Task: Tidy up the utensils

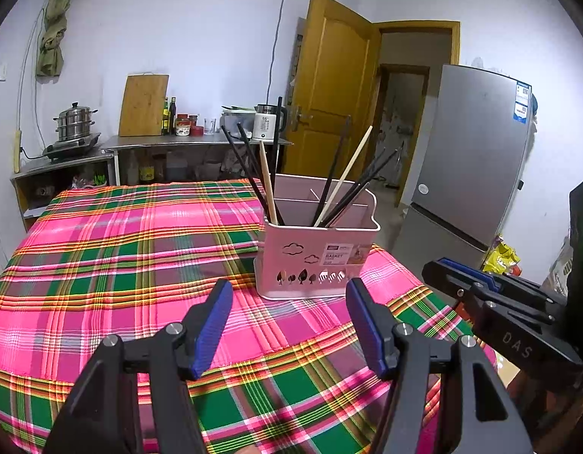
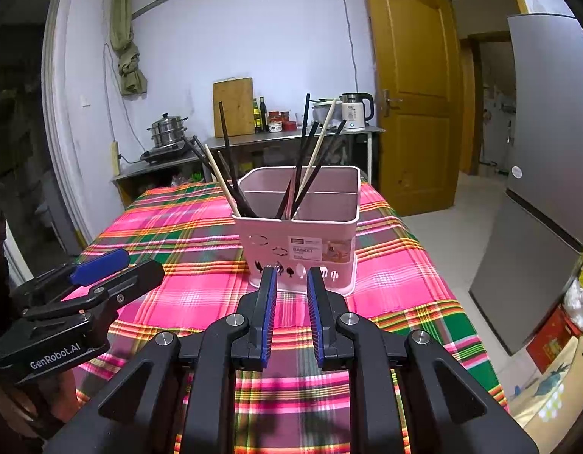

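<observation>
A pink utensil basket (image 1: 314,261) with compartments stands on the plaid tablecloth (image 1: 121,265). It also shows in the right wrist view (image 2: 302,253). Several black chopsticks (image 1: 249,166) and two pale wooden ones (image 1: 346,174) stand leaning in it, in a left group (image 2: 227,174) and a middle group (image 2: 314,155). My left gripper (image 1: 289,295) is open and empty, just in front of the basket. My right gripper (image 2: 291,283) is open with a narrow gap and empty, close to the basket's front. Each gripper shows in the other's view: the right gripper (image 1: 492,302), the left gripper (image 2: 83,287).
A metal counter (image 1: 159,143) at the back holds a steamer pot (image 1: 73,121), cutting board, bottles and kettle (image 1: 266,121). A grey fridge (image 1: 469,159) stands right of the table, beside an open wooden door (image 1: 329,87). Bags lie on the floor by the fridge.
</observation>
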Tool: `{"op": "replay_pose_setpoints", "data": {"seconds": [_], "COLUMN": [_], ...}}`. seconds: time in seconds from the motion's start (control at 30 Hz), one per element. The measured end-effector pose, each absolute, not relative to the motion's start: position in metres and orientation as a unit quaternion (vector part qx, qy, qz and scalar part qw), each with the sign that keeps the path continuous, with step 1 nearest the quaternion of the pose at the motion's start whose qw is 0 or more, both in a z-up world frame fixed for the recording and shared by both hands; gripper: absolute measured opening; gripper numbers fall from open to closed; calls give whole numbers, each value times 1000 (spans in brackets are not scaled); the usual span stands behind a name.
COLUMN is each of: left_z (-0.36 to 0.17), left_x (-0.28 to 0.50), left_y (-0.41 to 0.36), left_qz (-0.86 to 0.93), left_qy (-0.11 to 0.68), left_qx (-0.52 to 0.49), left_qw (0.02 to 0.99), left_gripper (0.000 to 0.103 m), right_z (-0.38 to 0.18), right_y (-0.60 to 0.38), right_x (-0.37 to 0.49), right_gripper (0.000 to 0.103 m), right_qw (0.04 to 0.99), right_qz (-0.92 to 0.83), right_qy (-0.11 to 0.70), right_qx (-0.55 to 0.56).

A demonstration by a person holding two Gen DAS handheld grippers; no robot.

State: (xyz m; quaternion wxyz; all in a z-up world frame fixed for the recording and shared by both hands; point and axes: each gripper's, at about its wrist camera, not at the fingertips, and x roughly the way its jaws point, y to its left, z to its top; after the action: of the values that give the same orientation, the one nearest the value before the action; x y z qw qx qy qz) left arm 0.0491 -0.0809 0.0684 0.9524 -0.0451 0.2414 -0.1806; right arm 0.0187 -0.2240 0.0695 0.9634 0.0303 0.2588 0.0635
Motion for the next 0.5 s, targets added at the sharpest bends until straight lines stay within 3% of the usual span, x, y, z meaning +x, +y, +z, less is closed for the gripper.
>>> {"op": "replay_pose_setpoints", "data": {"seconds": [0.5], "left_z": [67], "left_x": [47], "left_y": [-80], "left_qz": [-178], "left_qy": [241], "left_qx": [-40], "left_qw": [953], "left_gripper": [64], "right_z": [70], "right_y": [-224], "right_x": [19], "right_gripper": [17], "right_qw": [963], "right_qz": [65], "right_qy": [259], "right_qx": [30]}}
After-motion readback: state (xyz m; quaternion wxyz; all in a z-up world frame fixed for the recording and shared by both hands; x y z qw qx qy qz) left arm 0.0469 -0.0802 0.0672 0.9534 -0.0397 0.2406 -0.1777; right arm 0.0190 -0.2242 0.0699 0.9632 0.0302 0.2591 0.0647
